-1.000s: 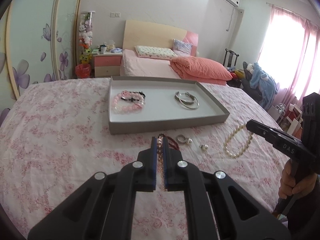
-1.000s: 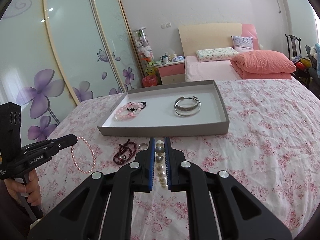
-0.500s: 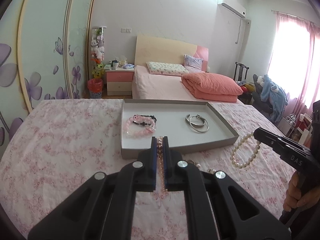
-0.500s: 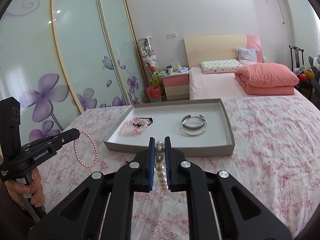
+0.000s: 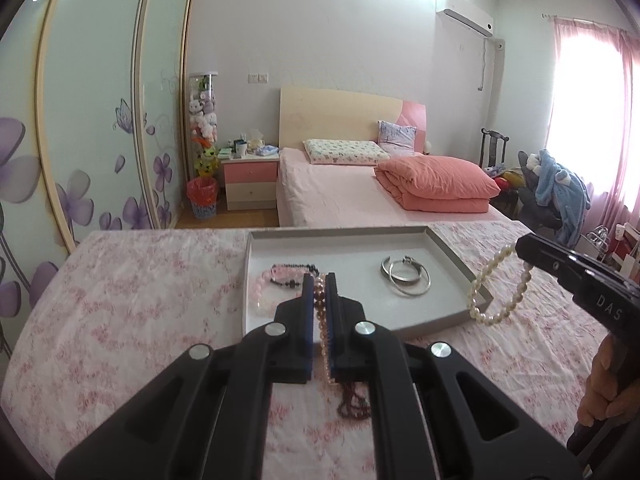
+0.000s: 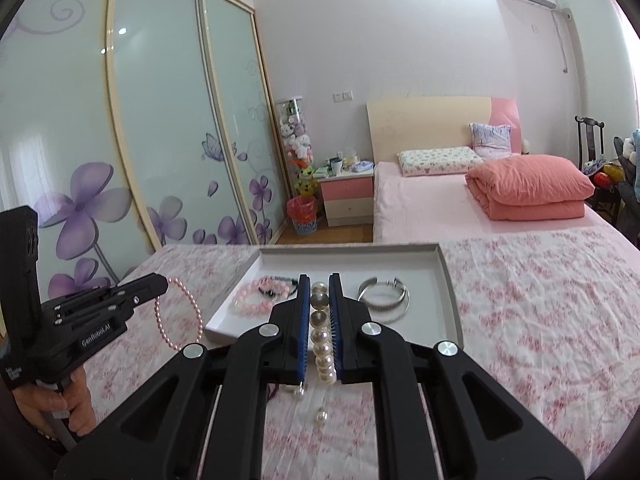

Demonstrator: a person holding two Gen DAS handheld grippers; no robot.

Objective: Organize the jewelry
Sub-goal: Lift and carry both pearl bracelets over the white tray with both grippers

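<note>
- Left gripper (image 5: 319,294) — jaws nearly closed, pinching a pink pearl strand (image 5: 320,312); its loop hangs below the jaws.
- Right gripper (image 6: 319,300) — jaws clamped on a white pearl strand (image 6: 320,340), the loop dangling under the jaws.
- Tray (image 5: 456,256) — grey, shallow, on the floral bed; just ahead of and below both jaws.
- In tray: pink bead bracelets (image 5: 272,284) ahead-left of the jaws, silver bangles (image 5: 406,278) ahead-right.
- Dark red beads (image 5: 354,404) — on the bed, behind and under the left jaws, outside the tray.
- Step in hand, as judged: carrying both strands over the near rim.
- Advice: keep the loops above the rim; they could snag it.
- Aim for the bare floor between bracelets and bangles; lower until the loop pools, then part the jaws.
- Release one strand at a time to avoid tangling.
</note>
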